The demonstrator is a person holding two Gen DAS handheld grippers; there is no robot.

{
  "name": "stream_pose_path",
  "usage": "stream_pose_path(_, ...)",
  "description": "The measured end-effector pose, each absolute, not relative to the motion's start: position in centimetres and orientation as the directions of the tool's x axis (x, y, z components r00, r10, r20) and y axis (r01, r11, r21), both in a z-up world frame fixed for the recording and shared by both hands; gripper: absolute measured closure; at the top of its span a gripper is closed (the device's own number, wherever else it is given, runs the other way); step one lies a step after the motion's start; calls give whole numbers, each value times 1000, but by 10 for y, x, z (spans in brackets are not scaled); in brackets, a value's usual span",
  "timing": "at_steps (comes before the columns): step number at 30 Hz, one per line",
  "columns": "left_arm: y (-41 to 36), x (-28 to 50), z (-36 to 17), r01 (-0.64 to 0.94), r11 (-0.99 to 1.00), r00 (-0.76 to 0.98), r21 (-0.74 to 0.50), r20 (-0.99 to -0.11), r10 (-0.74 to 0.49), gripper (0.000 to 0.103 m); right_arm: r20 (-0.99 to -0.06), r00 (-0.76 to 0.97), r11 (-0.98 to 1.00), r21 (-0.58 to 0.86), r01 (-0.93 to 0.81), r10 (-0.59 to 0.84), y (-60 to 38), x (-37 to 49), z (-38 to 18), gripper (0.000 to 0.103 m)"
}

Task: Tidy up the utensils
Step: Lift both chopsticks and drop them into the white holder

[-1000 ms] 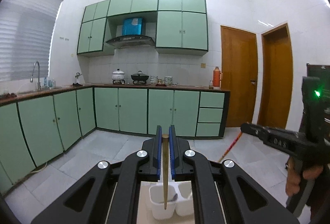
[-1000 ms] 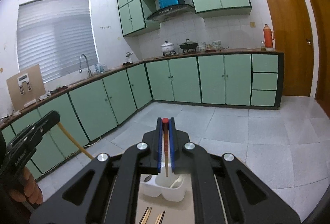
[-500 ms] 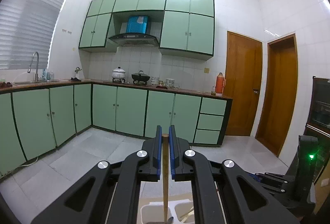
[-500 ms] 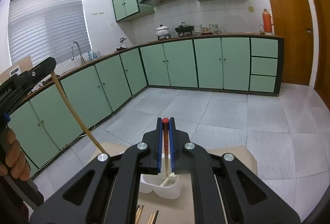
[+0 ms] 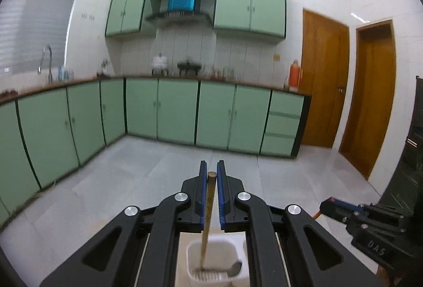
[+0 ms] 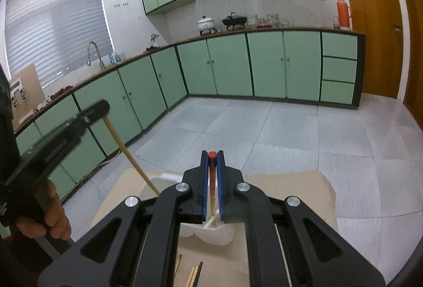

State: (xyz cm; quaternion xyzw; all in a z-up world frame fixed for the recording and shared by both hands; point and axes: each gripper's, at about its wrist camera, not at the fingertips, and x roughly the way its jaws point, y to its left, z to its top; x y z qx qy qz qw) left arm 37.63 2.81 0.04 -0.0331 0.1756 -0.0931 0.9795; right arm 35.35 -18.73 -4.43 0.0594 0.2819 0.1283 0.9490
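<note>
Tan surface (image 6: 312, 186), carrying white 2-compartment holder (image 5: 211, 264). Left gripper (image 5: 210, 176), jaws clamped on wooden-handled spoon (image 5: 206, 218), bowl end down inside holder's left compartment. Right gripper (image 6: 212, 170), jaws clamped on red-tipped chopstick (image 6: 211, 178) over holder. Loose chopsticks (image 6: 194, 273) flat on surface, nearer the camera.

Open tiled floor (image 6: 290, 133) ahead of both grippers, white holder (image 5: 211, 264) directly below (a spoon (image 5: 234, 269) already inside), loose chopsticks (image 6: 194, 275) on the table (image 6: 298, 182), cabinets (image 6: 230, 65) well apart.
</note>
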Motion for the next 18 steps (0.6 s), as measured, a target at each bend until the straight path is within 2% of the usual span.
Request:
stream_pose_path(2,31,376,-7,169,980,909,-106,-367,-197,85,-529,804,961,189,-201,272,-187,352,-50,93)
stream_pose_path(5,37,367,-11,162,980,904,-113,-380,-194,77,-535,801,961,199,-190,269,-189,347,-55,84)
stream_pose_path(9,45,348,-9,152,983,906,-107,-382,-182,63,-500,833,967,196,-159,239,-195,330,-53,54)
stream_pose_path(13,51,320,-7,152,983,907,-102,-381,-179,49,-458,865,975,169,-143,206,-200,303,-47,46)
stream_pose_path(15,54,302,-9,150,984,907,-99,-382,-177,47,-440,877,977,166,-134,195,-204,288,-47,38)
stream_pose_path(18,57,276,-15,160,982,903,-105,-386,-188,39,-417,889,979,156,-132,187,-206,259,-52,34)
